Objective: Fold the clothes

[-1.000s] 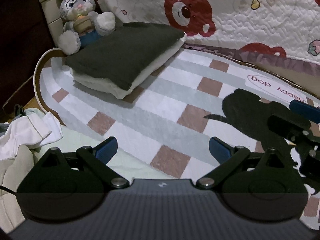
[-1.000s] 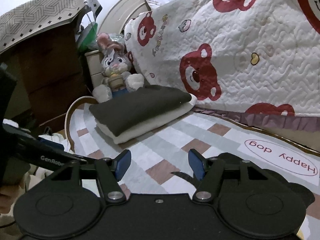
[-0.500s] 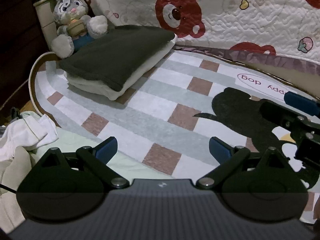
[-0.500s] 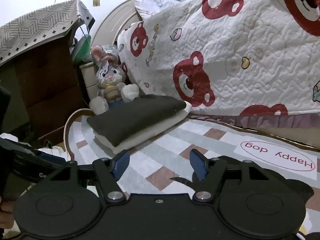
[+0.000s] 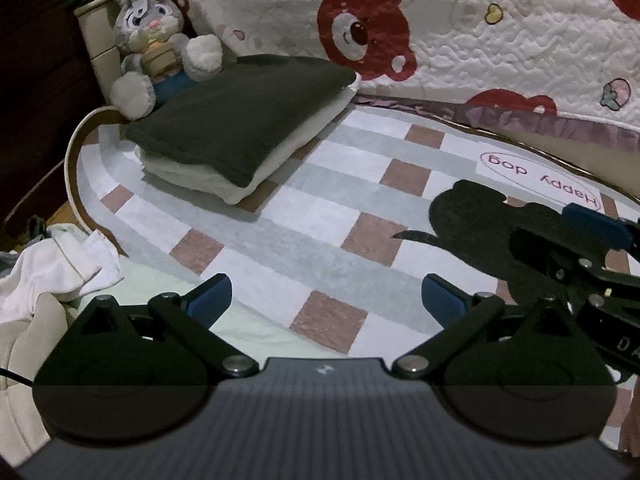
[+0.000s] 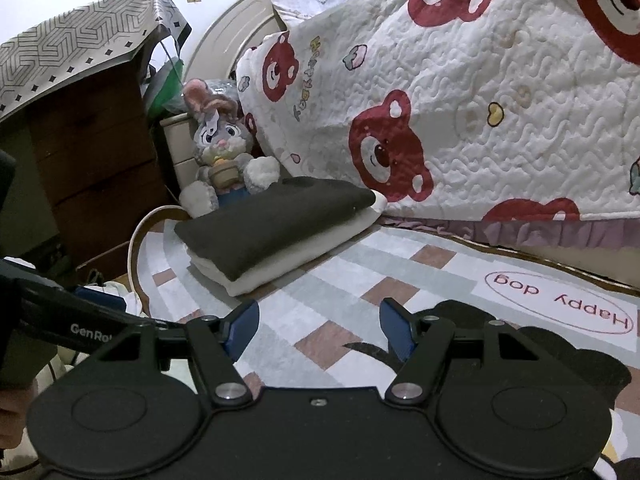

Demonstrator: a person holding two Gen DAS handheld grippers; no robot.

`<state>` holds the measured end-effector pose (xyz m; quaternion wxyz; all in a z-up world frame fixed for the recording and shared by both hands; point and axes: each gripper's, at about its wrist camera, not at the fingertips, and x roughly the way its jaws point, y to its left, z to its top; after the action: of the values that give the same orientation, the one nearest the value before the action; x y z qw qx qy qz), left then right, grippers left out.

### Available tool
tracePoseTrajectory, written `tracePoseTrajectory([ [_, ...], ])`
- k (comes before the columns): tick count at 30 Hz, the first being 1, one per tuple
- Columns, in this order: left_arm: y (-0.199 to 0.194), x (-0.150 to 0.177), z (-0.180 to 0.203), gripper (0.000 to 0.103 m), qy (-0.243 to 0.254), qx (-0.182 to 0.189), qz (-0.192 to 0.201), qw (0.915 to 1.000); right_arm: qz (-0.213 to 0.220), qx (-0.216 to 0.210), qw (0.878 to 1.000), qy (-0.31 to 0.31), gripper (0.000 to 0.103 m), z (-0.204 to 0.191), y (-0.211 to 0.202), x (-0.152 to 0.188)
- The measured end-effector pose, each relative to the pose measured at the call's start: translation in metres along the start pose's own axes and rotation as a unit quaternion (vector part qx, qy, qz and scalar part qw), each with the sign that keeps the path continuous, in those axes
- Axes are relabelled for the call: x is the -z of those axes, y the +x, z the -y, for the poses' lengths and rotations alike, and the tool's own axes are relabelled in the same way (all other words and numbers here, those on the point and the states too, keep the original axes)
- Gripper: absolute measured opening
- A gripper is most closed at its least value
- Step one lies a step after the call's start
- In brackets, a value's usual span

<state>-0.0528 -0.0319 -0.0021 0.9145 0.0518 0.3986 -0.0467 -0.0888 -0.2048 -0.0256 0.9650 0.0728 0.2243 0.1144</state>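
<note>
Left gripper: the left gripper (image 5: pixel 326 300) has its blue pads spread wide with nothing between them; only rug shows in the gap.
Right gripper: the right gripper (image 6: pixel 319 326) is also spread apart and pinches nothing; in the left wrist view it reaches in from the right edge (image 5: pixel 576 248), above the rug.
Under the grippers: a checked rug (image 5: pixel 320 216) of white, grey and brown squares, with a black dog shape (image 5: pixel 468 216) and an oval reading "Happy dog" (image 6: pixel 560 308).
Folded clothes: a stack of folded clothes (image 5: pixel 240 132) lies at the far left end of the rug, a dark garment on top of a cream one (image 6: pixel 304 252), well apart from both grippers, with open rug between.
Unfolded clothes: a loose white garment (image 5: pixel 52 272) lies crumpled off the rug's left edge, near the left gripper's left finger but not touching it.
Behind the stack: a plush rabbit (image 6: pixel 224 160) sits just behind the folded stack, its paws touching or nearly touching the dark garment.
Far side: a white quilt with red bears (image 6: pixel 460 120) hangs down along the rug's far edge.
Left of scene: a dark wooden cabinet (image 6: pixel 88 160) under a patterned cloth (image 6: pixel 80 40).
</note>
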Motion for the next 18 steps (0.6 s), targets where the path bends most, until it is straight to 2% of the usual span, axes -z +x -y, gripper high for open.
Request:
tracePoseTrajectory([
  [4, 0.0048, 0.0013, 0.0015, 0.103, 0.004, -0.021, -0.014, 0.9997, -0.007, 0.002, 1.000, 0.004, 0.071, 0.0006, 0.0024, 0.0017],
  [8, 0.0050, 0.0017, 0.0018, 0.103, 0.006, -0.025, -0.015, 0.9996, -0.013, 0.013, 1.000, 0.000, 0.071, 0.0002, 0.0042, 0.0020],
  [18, 0.0014, 0.0010, 0.0020, 0.103, 0.005, -0.029, -0.009, 0.9995, -0.011, 0.010, 1.000, -0.002, 0.071, 0.0002, 0.0029, 0.0017],
])
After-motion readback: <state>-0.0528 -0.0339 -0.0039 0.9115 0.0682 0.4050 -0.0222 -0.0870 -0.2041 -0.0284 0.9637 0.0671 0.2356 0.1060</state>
